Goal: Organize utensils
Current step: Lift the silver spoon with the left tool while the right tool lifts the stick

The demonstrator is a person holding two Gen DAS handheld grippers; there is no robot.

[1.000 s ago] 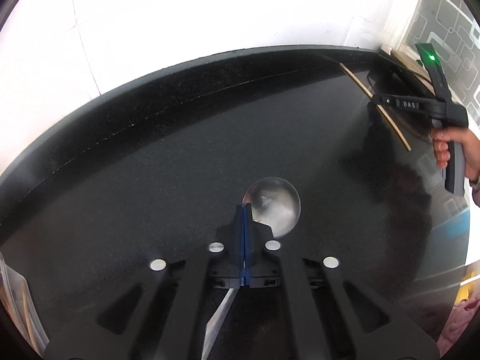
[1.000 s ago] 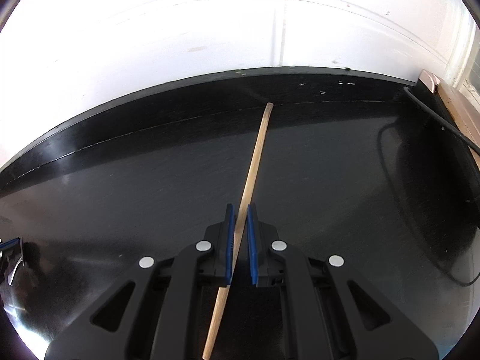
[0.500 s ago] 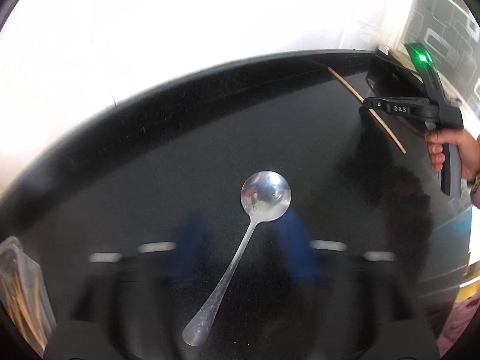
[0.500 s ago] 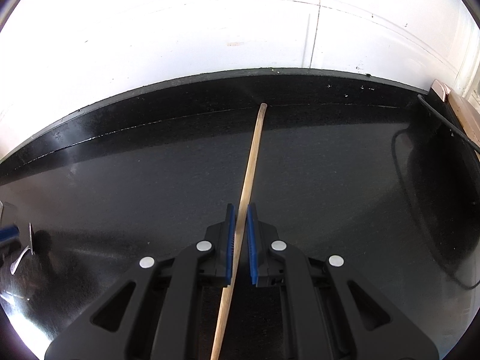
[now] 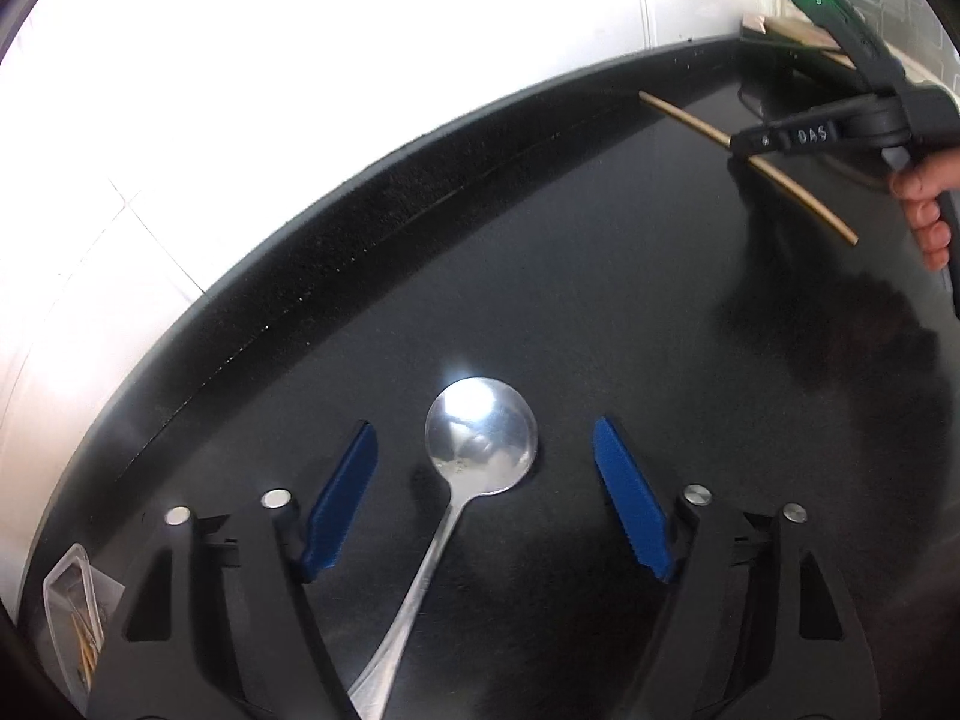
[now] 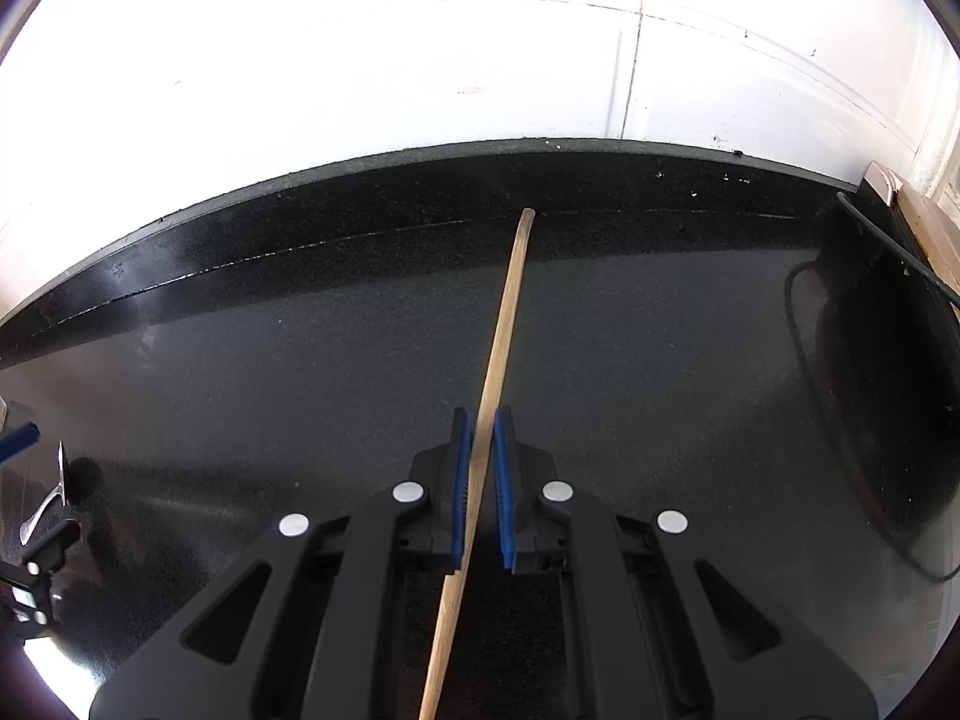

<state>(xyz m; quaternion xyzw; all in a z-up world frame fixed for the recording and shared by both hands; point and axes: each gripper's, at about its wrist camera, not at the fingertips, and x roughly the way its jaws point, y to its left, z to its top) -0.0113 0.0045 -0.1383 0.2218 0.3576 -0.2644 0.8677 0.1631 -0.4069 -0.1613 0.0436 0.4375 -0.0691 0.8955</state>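
Observation:
A metal spoon [image 5: 480,450] lies on the black counter [image 5: 600,312], bowl pointing away. My left gripper [image 5: 483,438] is open, its blue pads on either side of the bowl, not touching it. My right gripper [image 6: 478,420] is shut on a wooden chopstick [image 6: 507,312] and holds it just above the counter, tip pointing at the back wall. In the left wrist view the right gripper [image 5: 735,144] with the chopstick [image 5: 684,117] shows at the far right. The spoon also shows at the left edge of the right wrist view [image 6: 57,492].
A clear container [image 5: 75,612] holding wooden sticks sits at the counter's left edge. A black cable [image 6: 804,360] loops over the right side of the counter. A white tiled wall [image 6: 480,60] runs behind. A wooden board [image 6: 918,222] stands at the far right corner.
My left gripper has opened and let go of the spoon, which now lies on the counter. My right gripper has kept its hold on the chopstick and shifted slightly.

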